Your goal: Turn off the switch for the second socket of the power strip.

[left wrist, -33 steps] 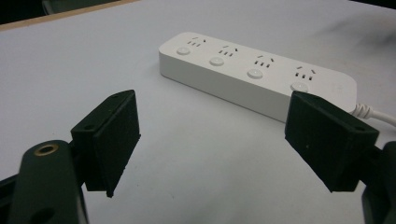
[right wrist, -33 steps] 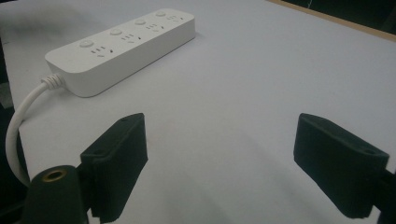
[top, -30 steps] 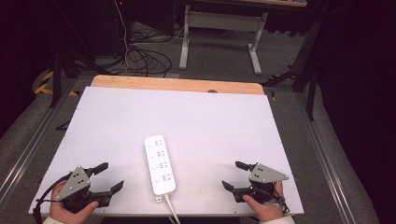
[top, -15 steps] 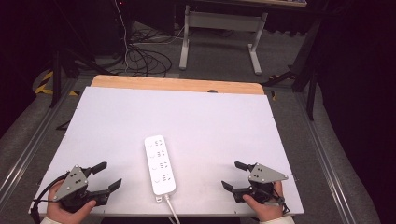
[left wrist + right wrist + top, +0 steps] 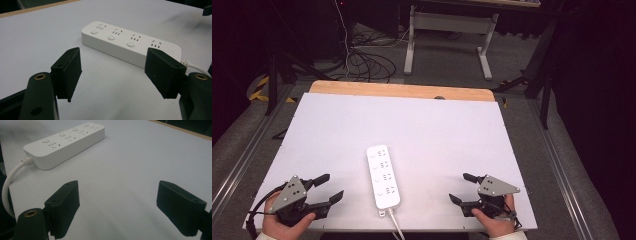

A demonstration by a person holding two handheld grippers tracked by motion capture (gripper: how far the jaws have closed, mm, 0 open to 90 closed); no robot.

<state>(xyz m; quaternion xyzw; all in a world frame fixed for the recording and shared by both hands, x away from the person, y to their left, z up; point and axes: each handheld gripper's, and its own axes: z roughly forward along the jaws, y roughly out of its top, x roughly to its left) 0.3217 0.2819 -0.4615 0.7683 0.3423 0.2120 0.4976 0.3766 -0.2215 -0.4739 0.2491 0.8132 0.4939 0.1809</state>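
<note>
Power strip (image 5: 383, 176) lower centre of tabletop (image 5: 412, 125); four sockets with buttons clear in left gripper view; left hand-held gripper (image 5: 324, 192) and right hand-held gripper (image 5: 462, 187) released, flanking; upper tabletop bare.

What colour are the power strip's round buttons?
White, matching the power strip body; the round buttons show best in the left gripper view.

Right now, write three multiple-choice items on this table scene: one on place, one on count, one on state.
1. Where does the white plastic power strip lie?
A. between the two grippers
B. at the far wooden edge
C. on the floor

2. How many round buttons does it carry?
A. two
B. four
C. six

3. How stand the left gripper and right gripper?
A. both shut
B. both open, empty
C. one gripping the white cord

Answers: 1 A, high view shows it midway; 2 B, four visible in the gripper views; 3 B, jaws wide apart, nothing between.
</note>
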